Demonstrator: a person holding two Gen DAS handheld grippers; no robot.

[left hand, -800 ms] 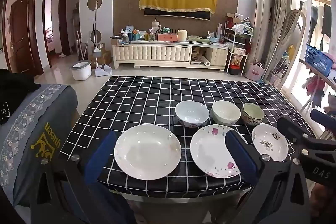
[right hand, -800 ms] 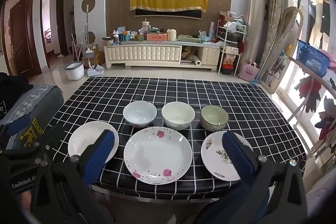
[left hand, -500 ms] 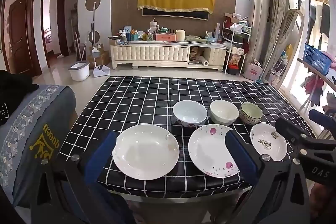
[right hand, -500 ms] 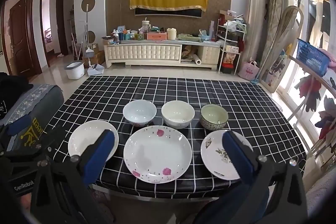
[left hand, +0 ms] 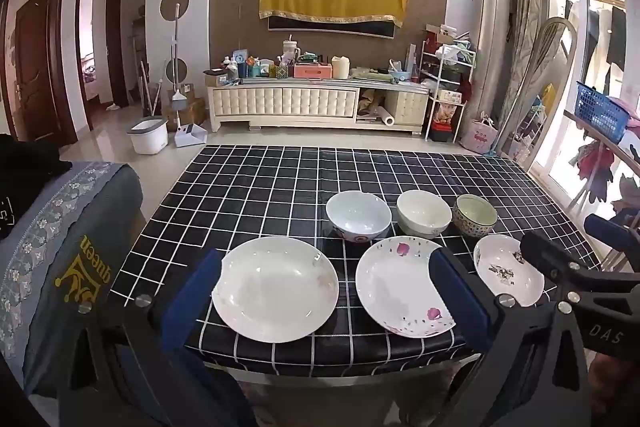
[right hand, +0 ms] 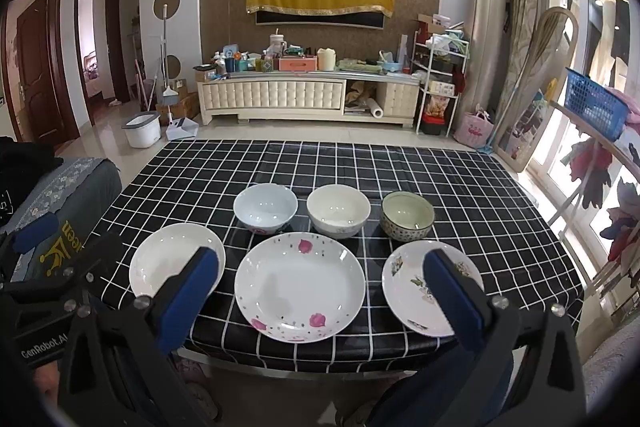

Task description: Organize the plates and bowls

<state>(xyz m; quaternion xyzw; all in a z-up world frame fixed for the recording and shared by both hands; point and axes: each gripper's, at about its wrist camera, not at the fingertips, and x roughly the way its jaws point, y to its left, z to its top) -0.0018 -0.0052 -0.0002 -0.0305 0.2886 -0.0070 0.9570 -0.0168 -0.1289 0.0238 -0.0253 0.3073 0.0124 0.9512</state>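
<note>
Left gripper (left hand: 324, 291) hangs wide apart, holding nothing, framing the plain white plate (left hand: 275, 289) at the table's near edge. Right gripper (right hand: 322, 285) gapes just as wide and empty over the pink-flowered plate (right hand: 299, 287). Only the right view shows the small leaf-patterned plate (right hand: 430, 287) nearly whole; the left view has it partly behind the other tool. Beyond sit three bowls: pale blue bowl (right hand: 265, 207), cream bowl (right hand: 338, 210), green patterned bowl (right hand: 407, 215), on the checked tablecloth (right hand: 460, 187).

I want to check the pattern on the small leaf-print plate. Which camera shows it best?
The right wrist view: the small leaf-print plate sits near and large, only partly behind one finger. In the left wrist view it lies off to the side, smaller and partly behind the right tongs.
</note>
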